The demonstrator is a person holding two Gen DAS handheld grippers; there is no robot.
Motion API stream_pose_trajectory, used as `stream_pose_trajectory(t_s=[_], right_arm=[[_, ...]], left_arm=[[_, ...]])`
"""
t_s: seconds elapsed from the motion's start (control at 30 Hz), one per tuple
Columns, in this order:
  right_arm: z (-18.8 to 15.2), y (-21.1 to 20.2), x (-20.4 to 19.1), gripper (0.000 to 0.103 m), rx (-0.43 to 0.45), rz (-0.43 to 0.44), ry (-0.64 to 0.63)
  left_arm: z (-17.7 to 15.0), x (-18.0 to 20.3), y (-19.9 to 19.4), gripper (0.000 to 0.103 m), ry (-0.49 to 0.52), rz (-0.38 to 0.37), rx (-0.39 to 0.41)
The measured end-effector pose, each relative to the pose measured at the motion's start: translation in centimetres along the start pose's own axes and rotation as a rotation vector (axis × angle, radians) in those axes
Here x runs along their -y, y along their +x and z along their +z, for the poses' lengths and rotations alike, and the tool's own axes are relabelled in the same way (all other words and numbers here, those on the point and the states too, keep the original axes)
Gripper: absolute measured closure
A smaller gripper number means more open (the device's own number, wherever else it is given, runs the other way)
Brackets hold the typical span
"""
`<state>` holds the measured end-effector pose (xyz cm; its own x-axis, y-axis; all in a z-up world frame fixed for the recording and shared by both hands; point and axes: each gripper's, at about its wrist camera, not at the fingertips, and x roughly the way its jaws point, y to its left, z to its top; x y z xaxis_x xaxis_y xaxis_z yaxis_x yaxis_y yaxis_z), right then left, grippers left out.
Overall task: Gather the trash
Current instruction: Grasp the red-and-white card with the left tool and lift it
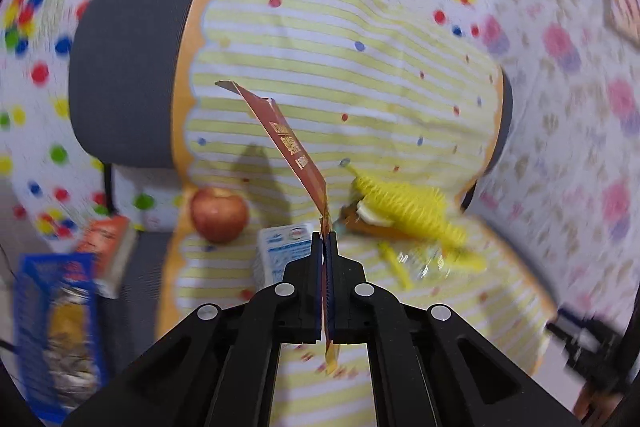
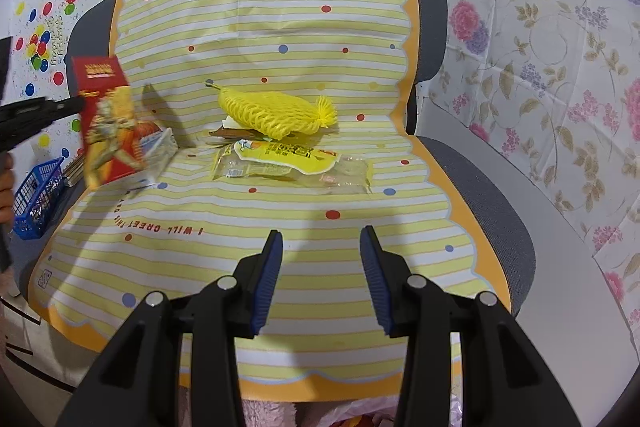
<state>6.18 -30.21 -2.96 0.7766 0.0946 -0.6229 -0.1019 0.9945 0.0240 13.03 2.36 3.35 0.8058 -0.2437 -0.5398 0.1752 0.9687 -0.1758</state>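
Currently: left gripper [image 1: 325, 233] clamped edgewise on the red snack wrapper [image 1: 287, 143], held aloft over the striped chair cover [image 2: 280, 27]; right gripper [image 2: 320, 239] hangs spread and empty above the cover's front. Blue basket [image 2: 34, 199] sits off the cover's left edge. Advised: keep the pinch firm, carry the wrapper over the basket, then release. Remaining on cover: yellow foam net [image 2: 272, 113], clear yellow-printed wrapper [image 2: 288, 161], milk carton [image 1: 280, 251], apple [image 1: 218, 213].

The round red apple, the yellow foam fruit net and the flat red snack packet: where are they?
Round red apple [image 1: 218, 218], left wrist view, its middle.
Yellow foam fruit net [image 2: 272, 111], right wrist view, its mesh body.
Flat red snack packet [image 2: 108, 131], right wrist view, its printed face.
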Motion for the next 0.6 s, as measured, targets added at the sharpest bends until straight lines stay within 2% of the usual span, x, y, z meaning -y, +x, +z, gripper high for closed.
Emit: stream_pose_trajectory(t_s=[0.13,0.2,0.27,0.47,0.53,0.57,0.6], right_arm=[[-0.5,0.2,-0.2,0.063,-0.013,0.005,0.008],[-0.8,0.3,-0.3,0.063,-0.02,0.009,0.008],[-0.9,0.3,-0.5,0.063,-0.023,0.013,0.007],[-1.2,0.1,-0.4,0.063,-0.024,0.01,0.007],[-1.3,0.1,-0.2,0.063,-0.03,0.008,0.007],[-1.4,0.2,-0.1,0.063,-0.033,0.007,0.009],[-1.5,0.3,0.0,0.063,-0.036,0.006,0.012]], left_arm=[[-0.5,0.4,-1.2,0.102,0.079,0.001,-0.052],[-0.8,0.7,-1.1,0.102,0.111,-0.021,-0.069],[-1.3,1.2,-0.1,0.102,0.136,-0.012,-0.084],[-3.5,0.6,3.5,0.099,0.101,0.002,-0.167],[-4.2,0.2,3.8,0.085,0.078,0.021,-0.185],[-4.5,-0.1,3.5,0.066,0.067,0.004,-0.177],[-4.9,-0.2,3.1,0.052,0.061,-0.003,-0.163]])
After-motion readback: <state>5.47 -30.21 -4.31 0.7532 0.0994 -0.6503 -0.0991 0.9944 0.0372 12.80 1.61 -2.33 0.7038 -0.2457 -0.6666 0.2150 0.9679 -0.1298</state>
